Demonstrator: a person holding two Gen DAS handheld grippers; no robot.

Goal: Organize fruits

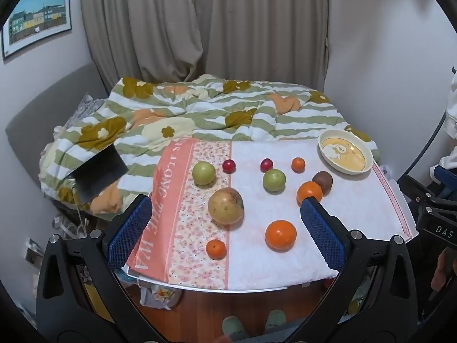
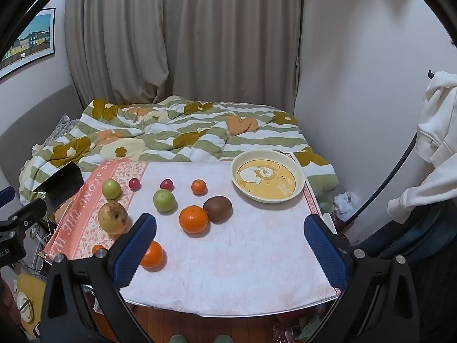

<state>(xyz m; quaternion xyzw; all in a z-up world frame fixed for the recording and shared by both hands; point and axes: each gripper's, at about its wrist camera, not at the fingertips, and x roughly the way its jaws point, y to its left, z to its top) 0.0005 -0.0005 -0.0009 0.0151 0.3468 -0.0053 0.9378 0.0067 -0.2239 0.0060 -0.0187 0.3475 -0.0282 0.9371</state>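
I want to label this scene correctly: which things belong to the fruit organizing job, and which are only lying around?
For the job: bowl, oranges, green apples, big yellowish apple, kiwi, small red fruits.

Lying about: flowered blanket, curtain, framed picture, white garment.

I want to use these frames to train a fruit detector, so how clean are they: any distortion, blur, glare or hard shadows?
Left wrist view: strong fisheye bending, a black vignette at the corners; fruit sharp, soft shadows under the large orange, no glare. Right wrist view: same curvature and dark corners; the bowl is sharp and evenly lit, while the right gripper finger partly covers one orange.
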